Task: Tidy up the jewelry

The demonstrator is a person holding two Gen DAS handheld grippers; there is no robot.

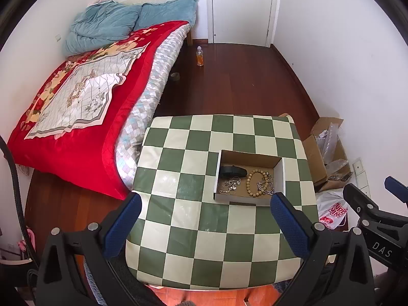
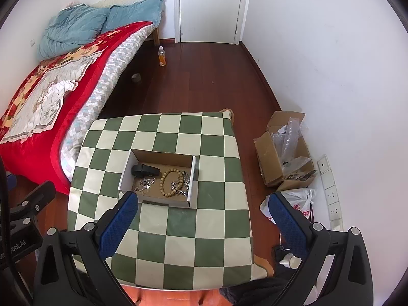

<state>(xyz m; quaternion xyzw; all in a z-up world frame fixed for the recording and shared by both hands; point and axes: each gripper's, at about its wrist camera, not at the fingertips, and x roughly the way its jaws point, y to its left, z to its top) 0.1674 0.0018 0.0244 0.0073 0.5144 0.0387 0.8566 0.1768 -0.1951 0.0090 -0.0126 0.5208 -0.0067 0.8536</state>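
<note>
While both spread empty, jewelry box (image 1: 248,178) lies beyond the left hand-held gripper (image 1: 204,207)

box (image 2: 122,176) on table (image 2: 204,229) | bracelet (image 2: 172,182) in box | bed (image 2: 38,107) left

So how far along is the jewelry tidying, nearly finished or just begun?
It looks nearly finished, or not yet begun. The wooden bead bracelet, silver chains and black band all lie loose in the cardboard box on the checkered table. Nothing is in hand: the left tool and right tool are open and empty. Sorting within the box may remain.
</note>
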